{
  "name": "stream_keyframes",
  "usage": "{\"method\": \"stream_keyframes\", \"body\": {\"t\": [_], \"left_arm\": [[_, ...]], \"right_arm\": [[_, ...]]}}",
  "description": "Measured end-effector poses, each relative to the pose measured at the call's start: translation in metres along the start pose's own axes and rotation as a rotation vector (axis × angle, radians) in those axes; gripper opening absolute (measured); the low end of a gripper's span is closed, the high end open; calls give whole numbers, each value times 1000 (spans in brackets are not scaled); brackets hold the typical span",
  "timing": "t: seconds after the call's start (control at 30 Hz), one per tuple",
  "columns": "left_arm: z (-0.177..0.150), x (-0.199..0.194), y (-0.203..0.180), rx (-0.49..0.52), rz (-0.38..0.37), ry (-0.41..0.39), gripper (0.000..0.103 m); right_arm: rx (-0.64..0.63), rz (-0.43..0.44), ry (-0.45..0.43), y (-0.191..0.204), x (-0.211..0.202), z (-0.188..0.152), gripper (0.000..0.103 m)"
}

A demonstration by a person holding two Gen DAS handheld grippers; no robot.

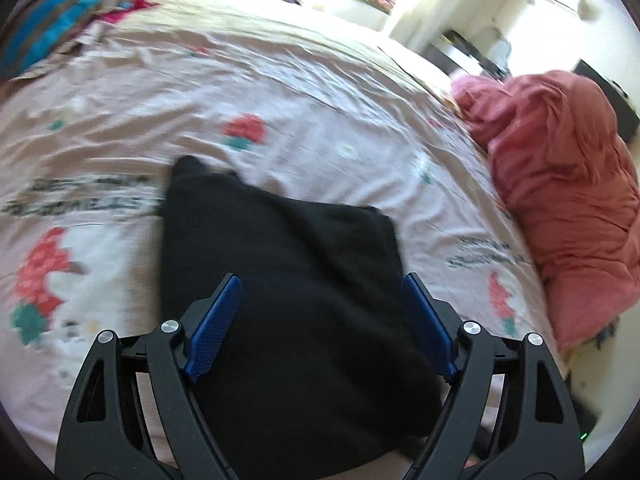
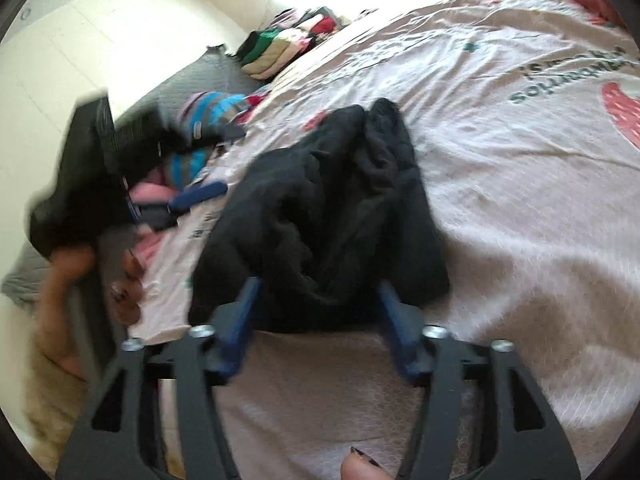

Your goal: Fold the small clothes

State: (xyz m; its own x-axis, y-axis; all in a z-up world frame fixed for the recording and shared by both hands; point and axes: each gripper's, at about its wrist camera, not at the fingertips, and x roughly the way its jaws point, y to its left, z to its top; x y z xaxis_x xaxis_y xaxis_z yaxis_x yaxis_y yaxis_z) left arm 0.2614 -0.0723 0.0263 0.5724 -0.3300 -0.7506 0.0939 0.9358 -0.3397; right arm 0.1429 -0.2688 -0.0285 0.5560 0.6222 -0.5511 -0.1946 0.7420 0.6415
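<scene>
Two claws, and both stand wide with nothing pinched between their pads. Your left claw [image 1: 322, 320] hangs over the near part of the black garment [image 1: 280, 280], its blue pads either side of the cloth but not pressing on it. Your right claw [image 2: 318, 320] sits at the near edge of the same black garment [image 2: 320, 208], jaws spread and clear of the fabric.

The garment lies on the bed, on the pale printed sheet [image 1: 280, 80], toward your edge of the mattress. From the left wrist view it reads as a compact, roughly four-sided bundle with one narrow end poking away from you; from the right wrist view it looks lumpier, with a rumpled hollow near the claw and ridges running away. I judge that at least one fold is in, but the piece is not yet neat.

Its long axis runs from you toward the far side of the bed, tapering at the far end.

What looks left: flatten the rumpled part, square the edges, perhaps one more fold, then set it aside. A stack of folded clothes [image 2: 280, 48] sits at the far corner, and a pink heap [image 1: 560, 184] lies to the right, possibly waiting.
</scene>
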Motion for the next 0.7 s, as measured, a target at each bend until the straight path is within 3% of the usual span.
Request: {"method": "stream_keyframes", "body": {"t": [0.03,0.13,0.3,0.4,0.47,0.53,0.7], "left_arm": [[-4,-4,10,-4,47,-11,75],[-14,-6,27,-11,92,-4,75],[-29,-4,38,-1,122,12,75],[-36,-2,39,23,139,16,76],[-38,-2,40,24,141,15,77],[-39,-2,40,25,138,18,77],[-41,-7,28,57,116,6,77]], "right_arm": [[1,10,4,-5,-2,8,73],[9,17,22,-7,2,36,78],[9,-38,111,-13,37,76,80],[19,-46,149,-15,57,89,69],[-17,-90,132,-12,62,94,35],[-75,-94,129,-4,68,96,19],[-282,-119,38,28,46,113,14]]}}
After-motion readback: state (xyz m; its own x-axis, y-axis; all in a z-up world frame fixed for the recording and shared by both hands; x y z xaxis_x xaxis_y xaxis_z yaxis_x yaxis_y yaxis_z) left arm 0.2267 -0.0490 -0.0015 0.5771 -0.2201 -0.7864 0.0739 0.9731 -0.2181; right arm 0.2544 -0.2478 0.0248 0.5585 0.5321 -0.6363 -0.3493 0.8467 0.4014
